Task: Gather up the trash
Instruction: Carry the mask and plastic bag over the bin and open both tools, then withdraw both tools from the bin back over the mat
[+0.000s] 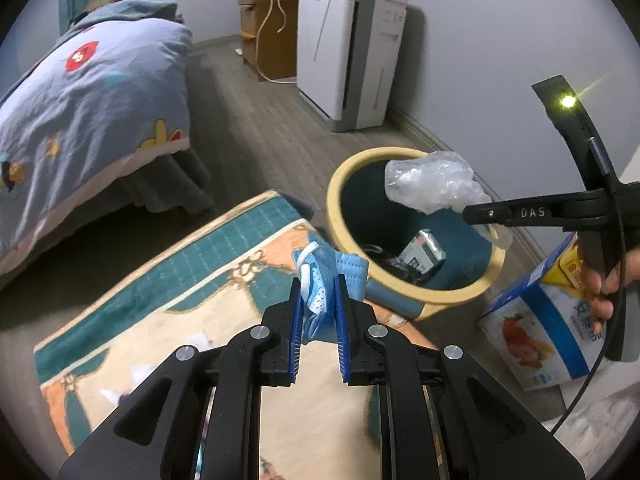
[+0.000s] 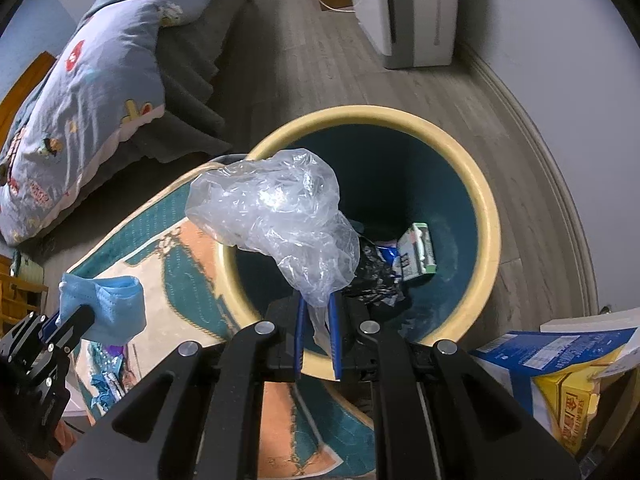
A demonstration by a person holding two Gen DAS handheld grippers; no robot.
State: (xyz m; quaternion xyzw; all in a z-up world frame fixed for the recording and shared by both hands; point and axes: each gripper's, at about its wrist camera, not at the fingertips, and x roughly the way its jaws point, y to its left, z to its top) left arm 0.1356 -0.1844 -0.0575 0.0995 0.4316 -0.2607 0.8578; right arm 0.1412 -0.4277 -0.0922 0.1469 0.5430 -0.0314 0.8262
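My left gripper (image 1: 319,294) pinches blue paper face mask (image 1: 328,276); right gripper (image 2: 318,312) pinches crinkly clear plastic bag (image 2: 276,212) over round yellow-rimmed bin (image 2: 490,216). Grey wood floor (image 1: 248,120), green-orange patterned rug (image 1: 192,280), bed w/ blue quilt (image 1: 92,92) nearby.

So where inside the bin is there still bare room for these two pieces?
Free: the bin's far and right floor beyond the small carton. Crowded: near side, where black crumpled trash lies under the plastic bag. The mask is short of the rim.

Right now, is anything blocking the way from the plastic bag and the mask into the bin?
Nothing visible. The right gripper holds the plastic bag over the bin, whose mouth is open. The left gripper holds the mask just short of the rim, with only rug below it.
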